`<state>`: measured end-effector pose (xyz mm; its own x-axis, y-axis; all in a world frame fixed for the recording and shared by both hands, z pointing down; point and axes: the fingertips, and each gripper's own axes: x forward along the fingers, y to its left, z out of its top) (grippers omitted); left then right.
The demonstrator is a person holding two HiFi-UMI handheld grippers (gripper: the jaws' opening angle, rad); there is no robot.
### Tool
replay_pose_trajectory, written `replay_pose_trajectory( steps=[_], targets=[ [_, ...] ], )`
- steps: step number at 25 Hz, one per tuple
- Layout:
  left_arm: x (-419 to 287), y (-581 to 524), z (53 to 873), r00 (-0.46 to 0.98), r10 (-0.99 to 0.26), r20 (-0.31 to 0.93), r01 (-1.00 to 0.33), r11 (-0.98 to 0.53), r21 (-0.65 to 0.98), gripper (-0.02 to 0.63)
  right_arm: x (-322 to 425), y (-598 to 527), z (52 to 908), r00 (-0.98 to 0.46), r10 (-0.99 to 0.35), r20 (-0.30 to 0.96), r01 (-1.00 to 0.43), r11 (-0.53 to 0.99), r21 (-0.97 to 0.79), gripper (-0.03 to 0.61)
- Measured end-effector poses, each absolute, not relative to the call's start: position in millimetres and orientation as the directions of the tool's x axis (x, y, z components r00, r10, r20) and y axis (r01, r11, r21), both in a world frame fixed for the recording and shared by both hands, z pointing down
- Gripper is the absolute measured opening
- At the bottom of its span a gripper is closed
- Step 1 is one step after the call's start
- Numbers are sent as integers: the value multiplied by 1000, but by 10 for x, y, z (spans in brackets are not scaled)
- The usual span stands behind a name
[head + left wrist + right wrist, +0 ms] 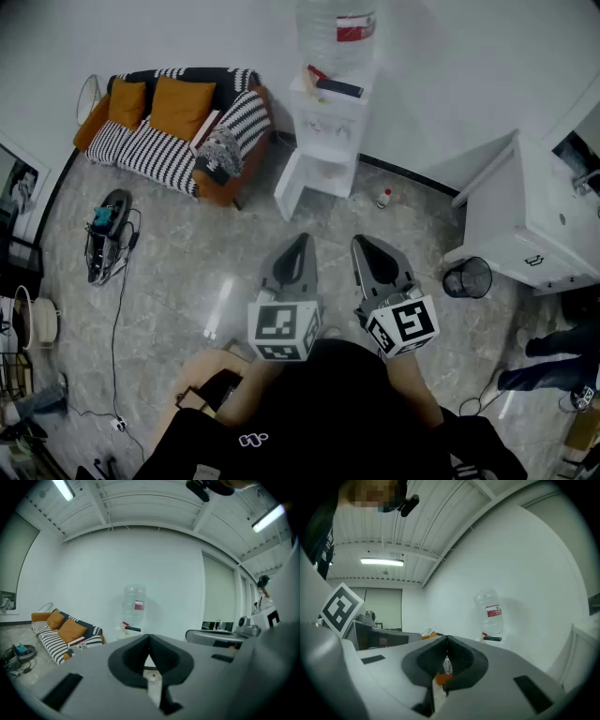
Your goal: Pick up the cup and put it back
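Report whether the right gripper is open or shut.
Shut. In the right gripper view, the right gripper has its jaws meeting at the tips, with nothing gripped between them.

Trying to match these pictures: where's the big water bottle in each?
Head view: water bottle at top centre, partly cropped.
Left gripper view: water bottle just left of centre.
Right gripper view: water bottle right of centre.
Shared landmark: black object beside its base.
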<state>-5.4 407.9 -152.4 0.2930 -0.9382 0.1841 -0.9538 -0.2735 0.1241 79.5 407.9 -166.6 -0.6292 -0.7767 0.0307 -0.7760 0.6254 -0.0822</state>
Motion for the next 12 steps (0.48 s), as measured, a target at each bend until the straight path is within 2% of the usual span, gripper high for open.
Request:
replay_pose_trajectory(
  steps=[12],
  targets=[
    [26,4044,-1507,275,-942,189,-959,-255,127,12,978,4009,-1677,-615,-788,-1,-783,611,-113,9]
  ],
)
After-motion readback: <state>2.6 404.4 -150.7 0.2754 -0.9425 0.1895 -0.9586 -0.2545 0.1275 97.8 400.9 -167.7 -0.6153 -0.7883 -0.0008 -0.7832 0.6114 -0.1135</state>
